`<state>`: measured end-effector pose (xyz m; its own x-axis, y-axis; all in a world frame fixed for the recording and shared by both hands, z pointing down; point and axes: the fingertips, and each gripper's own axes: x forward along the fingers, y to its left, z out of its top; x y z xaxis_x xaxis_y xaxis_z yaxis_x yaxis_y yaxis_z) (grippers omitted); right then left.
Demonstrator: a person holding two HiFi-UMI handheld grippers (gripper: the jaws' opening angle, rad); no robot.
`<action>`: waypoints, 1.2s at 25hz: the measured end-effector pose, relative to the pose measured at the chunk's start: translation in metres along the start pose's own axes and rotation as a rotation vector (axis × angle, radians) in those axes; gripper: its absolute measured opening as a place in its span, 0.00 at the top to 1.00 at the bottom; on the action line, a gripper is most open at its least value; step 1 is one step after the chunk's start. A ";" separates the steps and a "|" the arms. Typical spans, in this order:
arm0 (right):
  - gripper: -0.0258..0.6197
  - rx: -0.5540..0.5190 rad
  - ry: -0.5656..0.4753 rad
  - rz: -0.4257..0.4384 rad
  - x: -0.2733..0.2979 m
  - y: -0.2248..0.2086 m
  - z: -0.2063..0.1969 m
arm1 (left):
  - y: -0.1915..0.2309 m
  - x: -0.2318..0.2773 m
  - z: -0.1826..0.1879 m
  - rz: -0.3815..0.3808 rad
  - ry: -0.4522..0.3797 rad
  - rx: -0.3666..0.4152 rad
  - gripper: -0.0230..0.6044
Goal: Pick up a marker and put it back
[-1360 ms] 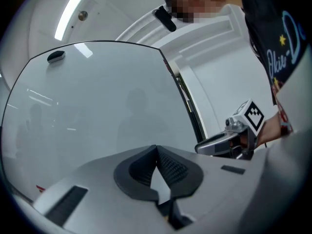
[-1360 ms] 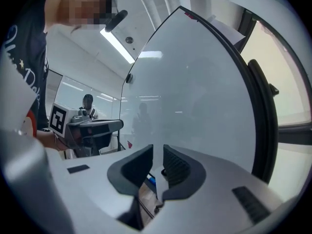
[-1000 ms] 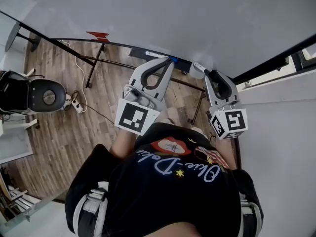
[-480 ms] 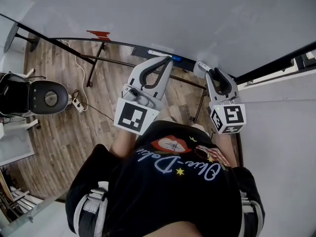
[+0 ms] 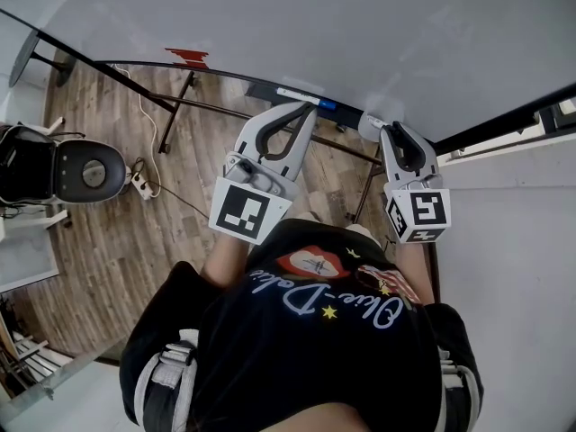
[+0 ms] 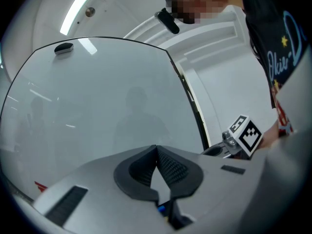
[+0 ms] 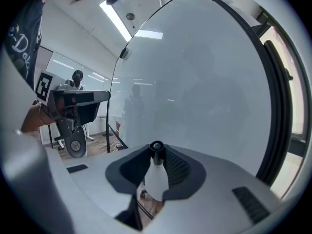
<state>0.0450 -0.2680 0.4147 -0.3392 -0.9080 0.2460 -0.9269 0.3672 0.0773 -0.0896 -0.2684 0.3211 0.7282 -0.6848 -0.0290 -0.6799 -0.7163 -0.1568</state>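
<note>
A white marker (image 7: 156, 177) with a black tip stands between the pads of my right gripper (image 7: 155, 165) and points at the whiteboard (image 7: 204, 82). Those jaws are closing, and the pads press on the marker's body. In the head view the marker's white end (image 5: 367, 126) sticks out at the right gripper's (image 5: 385, 135) tips, just below the board's lower edge. My left gripper (image 6: 156, 149) is shut, tips touching, with nothing between them. In the head view the left gripper (image 5: 306, 111) points at the board's ledge, where another marker (image 5: 304, 96) with a blue cap lies.
The whiteboard (image 5: 360, 25) fills the upper part of the head view on a black-legged stand. A red mark (image 5: 184, 58) shows at its lower edge. An office chair (image 5: 76, 171) and a power strip (image 5: 140, 185) are on the wooden floor at left. A window frame (image 7: 278, 96) runs at right.
Both grippers have drifted slightly to the right along the board's lower edge. The marker stays between the right jaws.
</note>
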 end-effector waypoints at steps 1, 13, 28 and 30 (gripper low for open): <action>0.84 -0.003 -0.002 -0.001 0.000 0.000 0.002 | 0.000 -0.001 0.000 0.002 -0.001 -0.003 0.96; 0.84 0.005 -0.055 0.003 -0.014 -0.002 0.033 | -0.005 -0.013 0.003 -0.012 -0.011 -0.021 0.96; 0.84 -0.009 -0.120 0.013 -0.051 -0.005 0.067 | -0.027 -0.012 0.001 -0.032 -0.005 -0.040 0.96; 0.84 -0.005 -0.129 0.011 -0.055 -0.006 0.069 | -0.028 -0.011 0.001 -0.029 -0.002 -0.042 0.96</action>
<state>0.0585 -0.2339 0.3338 -0.3671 -0.9224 0.1203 -0.9224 0.3776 0.0807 -0.0783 -0.2410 0.3248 0.7479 -0.6633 -0.0268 -0.6614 -0.7410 -0.1158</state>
